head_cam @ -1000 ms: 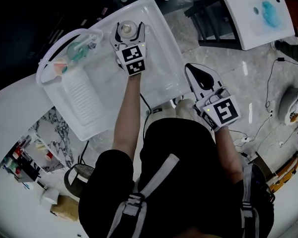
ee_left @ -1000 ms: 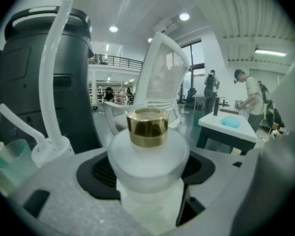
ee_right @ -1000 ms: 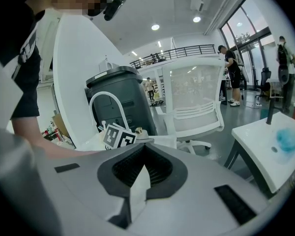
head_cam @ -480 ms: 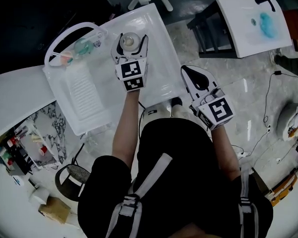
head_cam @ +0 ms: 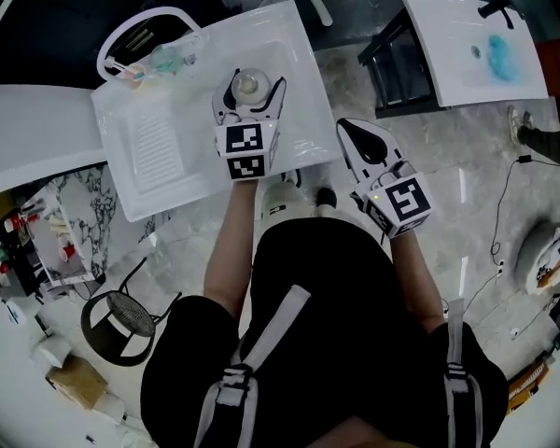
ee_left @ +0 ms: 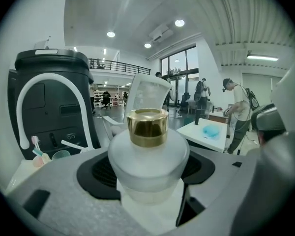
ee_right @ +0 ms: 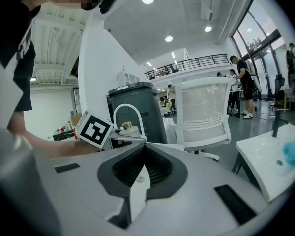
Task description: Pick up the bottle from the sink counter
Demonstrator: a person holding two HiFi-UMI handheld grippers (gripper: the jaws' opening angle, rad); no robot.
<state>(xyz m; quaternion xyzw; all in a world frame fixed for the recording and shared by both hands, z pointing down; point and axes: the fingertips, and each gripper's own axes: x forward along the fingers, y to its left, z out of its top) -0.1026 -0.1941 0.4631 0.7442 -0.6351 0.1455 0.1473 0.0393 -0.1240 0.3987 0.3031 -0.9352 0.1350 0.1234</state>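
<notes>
- The right gripper point(head_cam: 361, 141) hangs just off the sink counter's point(head_cam: 168, 171) right edge, jaws pressed together with nothing between them.
- The left gripper point(head_cam: 250, 91) sits over the sink counter's right half, jaws clamped on the frosted bottle point(ee_left: 148, 154), which has a gold cap point(ee_left: 147, 127).
- A cup point(head_cam: 166, 60) stands at the sink counter's far left corner.

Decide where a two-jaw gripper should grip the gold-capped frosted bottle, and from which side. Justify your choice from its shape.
Grip the frosted body of the bottle, below its shoulder, coming in level from the person's side, as the left gripper does. The bottle stands upright. Its body is broad, while the gold cap is narrow and probably slick.
</notes>
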